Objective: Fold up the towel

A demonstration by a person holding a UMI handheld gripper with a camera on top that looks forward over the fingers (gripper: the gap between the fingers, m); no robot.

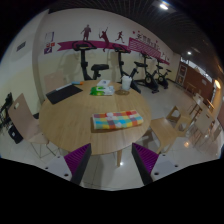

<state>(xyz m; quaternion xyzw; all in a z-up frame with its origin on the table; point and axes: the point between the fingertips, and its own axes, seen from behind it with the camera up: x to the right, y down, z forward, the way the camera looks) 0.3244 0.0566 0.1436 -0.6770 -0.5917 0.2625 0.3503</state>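
Note:
A folded, multicoloured towel (118,120) with yellow, green and pink patches lies on a round wooden table (75,122), near its right side. My gripper (112,158) is open and empty, well short of the table and above the floor. Its purple pads (77,156) show at either side, with only the grey floor and a table leg between them. A second colourful folded cloth (101,90) lies at the table's far edge.
Wooden chairs (26,122) stand to the left and chairs (172,128) to the right of the table. Exercise bikes (140,72) line the far wall under a pink mural. A dark mat (62,93) lies on the floor at far left.

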